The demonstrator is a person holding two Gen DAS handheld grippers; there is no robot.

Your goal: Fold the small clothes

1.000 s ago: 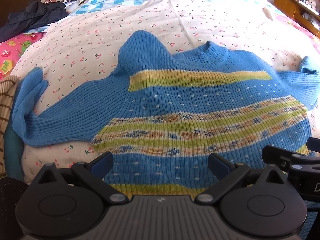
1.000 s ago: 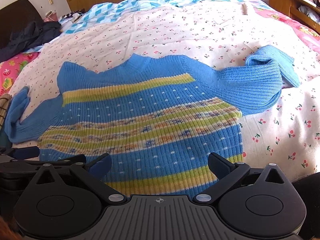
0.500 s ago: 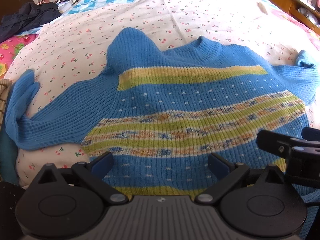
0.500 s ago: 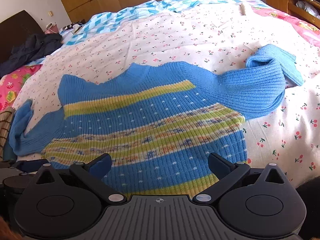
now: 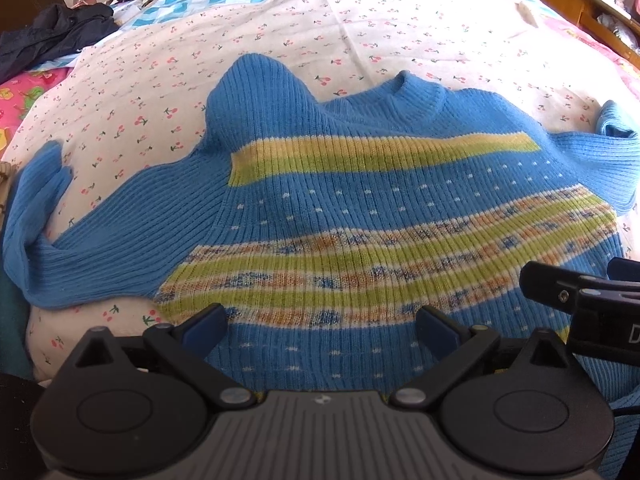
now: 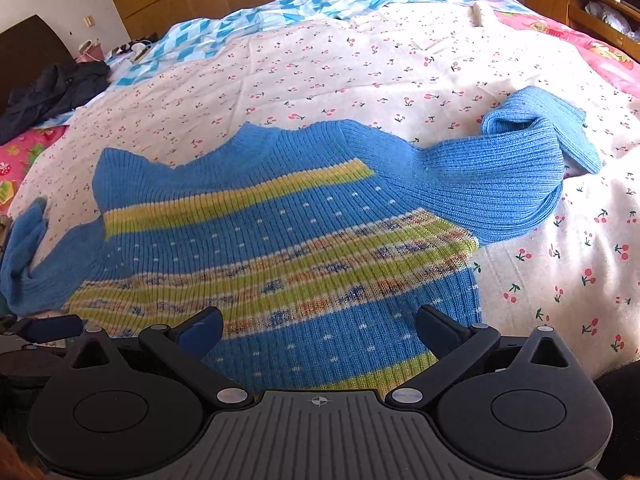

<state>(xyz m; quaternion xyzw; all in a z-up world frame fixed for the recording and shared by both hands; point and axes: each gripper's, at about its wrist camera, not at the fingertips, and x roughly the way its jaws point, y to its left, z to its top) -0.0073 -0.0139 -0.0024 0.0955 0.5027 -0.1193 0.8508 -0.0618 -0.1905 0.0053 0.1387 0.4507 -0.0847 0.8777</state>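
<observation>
cherry-print bed (image 6: 400, 64), blue striped sweater (image 6: 280, 240) spread flat, dark garment (image 6: 52, 92)

The left gripper (image 5: 320, 330) hangs with its jaws spread wide over the hem end of a blue striped sweater (image 5: 360, 216), nothing between them. The sweater lies flat on a cherry-print sheet (image 5: 280, 44) ahead of the jaws, collar at the far side. One sleeve (image 5: 100, 236) stretches out past the left jaw, its cuff bent away; the other sleeve (image 5: 596, 160) runs off beyond the right jaw. The right gripper (image 5: 580, 296) shows just beside the right jaw, over the sweater's edge. A dark garment (image 5: 52, 40) lies far ahead to the left.
</observation>
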